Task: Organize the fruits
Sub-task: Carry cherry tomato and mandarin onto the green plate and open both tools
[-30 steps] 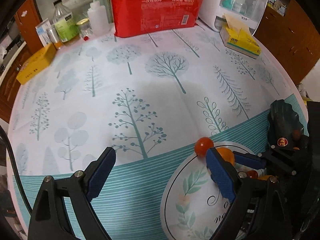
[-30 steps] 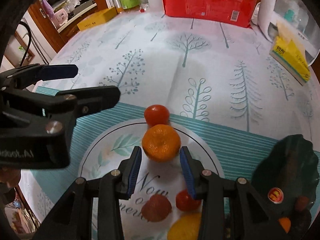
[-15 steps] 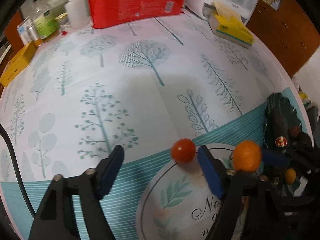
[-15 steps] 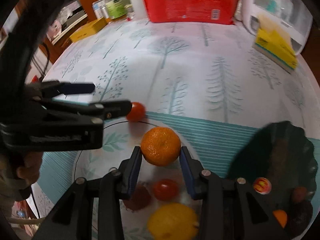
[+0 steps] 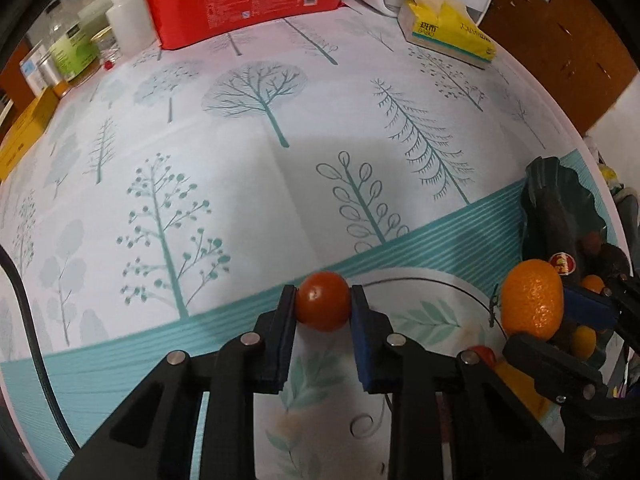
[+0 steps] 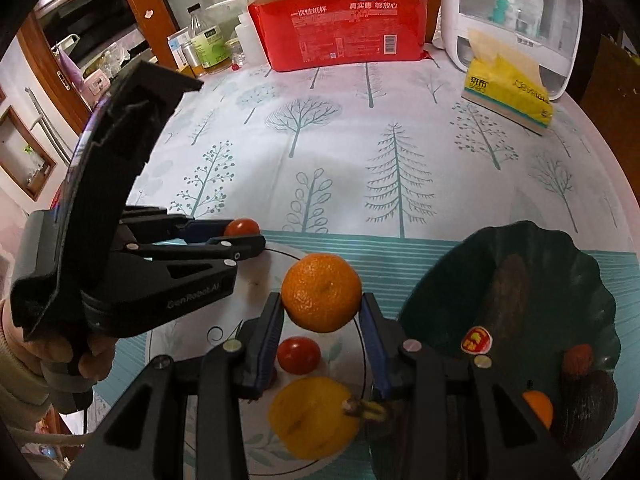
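Tomato between left claw pads

left gripper: closed onto cherry tomato | right gripper: lifted mandarin

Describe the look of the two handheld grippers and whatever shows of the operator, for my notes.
Both are matte black plastic clamps with silver rivets and blue pads on the fingers. The left gripper bears grey "GenRobot.AI" lettering on its body and a tall black housing behind; a black cable trails from it. The right gripper looks identical. The operator's left hand is bare, with a beige knit cuff.
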